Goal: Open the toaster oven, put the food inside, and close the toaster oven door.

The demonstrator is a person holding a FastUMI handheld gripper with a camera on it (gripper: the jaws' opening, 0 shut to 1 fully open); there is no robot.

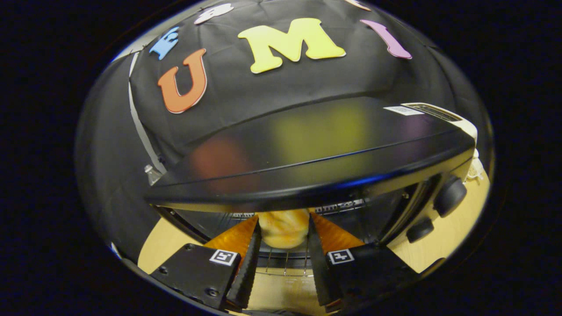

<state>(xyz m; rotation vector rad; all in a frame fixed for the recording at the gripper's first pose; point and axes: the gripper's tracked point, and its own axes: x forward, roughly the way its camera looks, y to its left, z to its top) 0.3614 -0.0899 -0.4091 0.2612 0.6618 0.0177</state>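
Gripper (283, 235): a bread roll (283, 228) is held between its two fingers, pressed from both sides.
Bread roll: it is held at the toaster oven (307, 175) mouth, above the wire rack (285, 263).
Oven top: it is seen hanging low over the roll.
Knobs (448, 196): two are set on the oven's right side.
Table (452, 232): the oven is stood on it.

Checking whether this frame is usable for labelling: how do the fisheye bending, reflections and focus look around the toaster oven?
Gripper view: the fisheye bows the toaster oven top into an arc; its glossy top carries soft, blurred colour reflections; the bread roll between the gripper fingers is slightly soft and brightly lit; the knobs stay fairly sharp.
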